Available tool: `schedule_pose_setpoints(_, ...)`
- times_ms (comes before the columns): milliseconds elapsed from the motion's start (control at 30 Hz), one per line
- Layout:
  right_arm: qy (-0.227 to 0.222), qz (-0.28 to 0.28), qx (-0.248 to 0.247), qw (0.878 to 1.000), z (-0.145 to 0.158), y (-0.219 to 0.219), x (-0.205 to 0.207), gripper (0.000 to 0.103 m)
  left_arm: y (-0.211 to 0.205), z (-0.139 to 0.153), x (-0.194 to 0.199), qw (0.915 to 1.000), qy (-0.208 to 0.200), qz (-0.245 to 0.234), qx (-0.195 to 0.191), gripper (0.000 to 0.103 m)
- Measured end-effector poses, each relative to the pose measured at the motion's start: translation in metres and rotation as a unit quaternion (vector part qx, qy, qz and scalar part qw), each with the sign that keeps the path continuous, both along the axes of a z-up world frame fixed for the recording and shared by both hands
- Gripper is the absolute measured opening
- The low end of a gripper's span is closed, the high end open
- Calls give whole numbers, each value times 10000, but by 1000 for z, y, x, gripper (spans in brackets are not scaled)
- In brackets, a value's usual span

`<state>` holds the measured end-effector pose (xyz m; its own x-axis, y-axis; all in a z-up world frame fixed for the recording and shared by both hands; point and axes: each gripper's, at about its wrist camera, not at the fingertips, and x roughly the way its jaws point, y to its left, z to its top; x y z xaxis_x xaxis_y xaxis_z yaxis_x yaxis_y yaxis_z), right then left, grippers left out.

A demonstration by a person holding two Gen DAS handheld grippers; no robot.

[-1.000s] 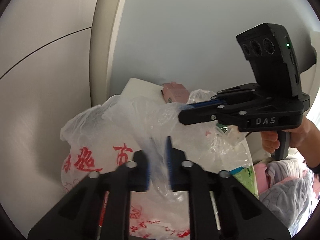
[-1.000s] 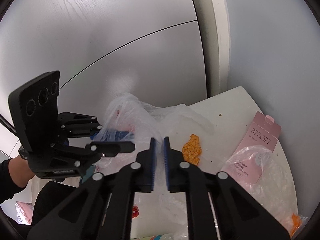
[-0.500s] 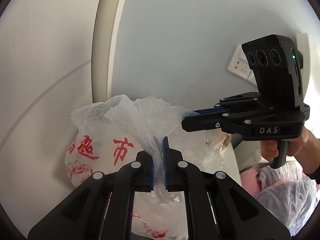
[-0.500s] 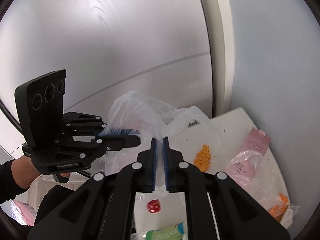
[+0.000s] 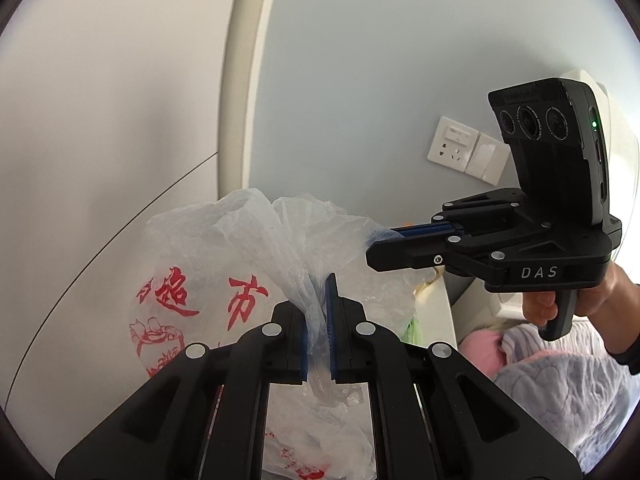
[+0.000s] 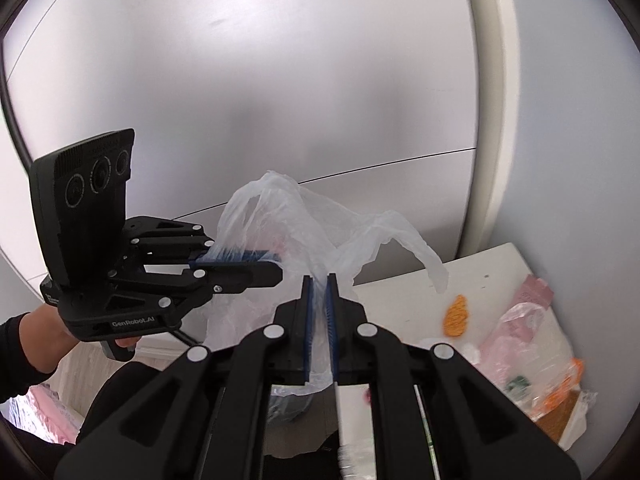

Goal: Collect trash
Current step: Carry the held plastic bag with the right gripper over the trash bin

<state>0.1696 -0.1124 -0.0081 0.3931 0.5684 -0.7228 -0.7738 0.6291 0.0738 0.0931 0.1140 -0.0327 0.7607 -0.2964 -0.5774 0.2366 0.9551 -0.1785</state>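
Observation:
A thin white plastic trash bag (image 5: 208, 280) with red Chinese characters hangs lifted in the air between both grippers. My left gripper (image 5: 319, 292) is shut on one bunched handle of the bag. My right gripper (image 6: 319, 288) is shut on the other handle; it also shows in the left wrist view (image 5: 384, 240). The left gripper shows in the right wrist view (image 6: 276, 264), pinching bag film (image 6: 280, 216). The bag's contents are hidden by its crumpled film.
A white table (image 6: 492, 272) sits below right with an orange scrap (image 6: 458, 314), a pink packet (image 6: 536, 292) and a clear plastic wrapper (image 6: 520, 344). A wall socket (image 5: 452, 150) is on the blue wall. Pink and grey bedding (image 5: 560, 376) lies at lower right.
Both grippers have closed on the bag's handles and raised the bag off the table. The table and its litter have dropped lower in view.

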Motion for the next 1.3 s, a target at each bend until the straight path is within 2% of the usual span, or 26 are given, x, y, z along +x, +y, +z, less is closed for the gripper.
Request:
schedule_pose_setpoints(233, 82, 330, -167, 9993, -24, 34, -35, 9, 13, -8, -56, 9995, 101, 304, 35, 6)
schedule_pose_setpoints(400, 278, 645, -292, 9971, -59, 65, -50, 9, 31, -28, -92, 9979, 271, 587, 44, 6)
schedule_pose_setpoints(567, 481, 947, -437, 9934, -95, 98, -65, 9, 57, -57, -129, 9942, 495, 953, -94, 6)
schedule_pose_setpoints(800, 798, 1229, -720, 9866, -160, 135, -63, 9, 79, -106, -168, 9852, 851, 1442, -354, 6)
schedule_pose_setpoints(1000, 1127, 1363, -969, 9795, -220, 155, -56, 9, 94, -153, -179, 9750, 1210, 1776, -559, 6)
schedule_pose_setpoints(1300, 1606, 1345, -1331, 9687, -307, 179, -35, 9, 108, -230, -163, 9600, 1844, 1924, -856, 6)
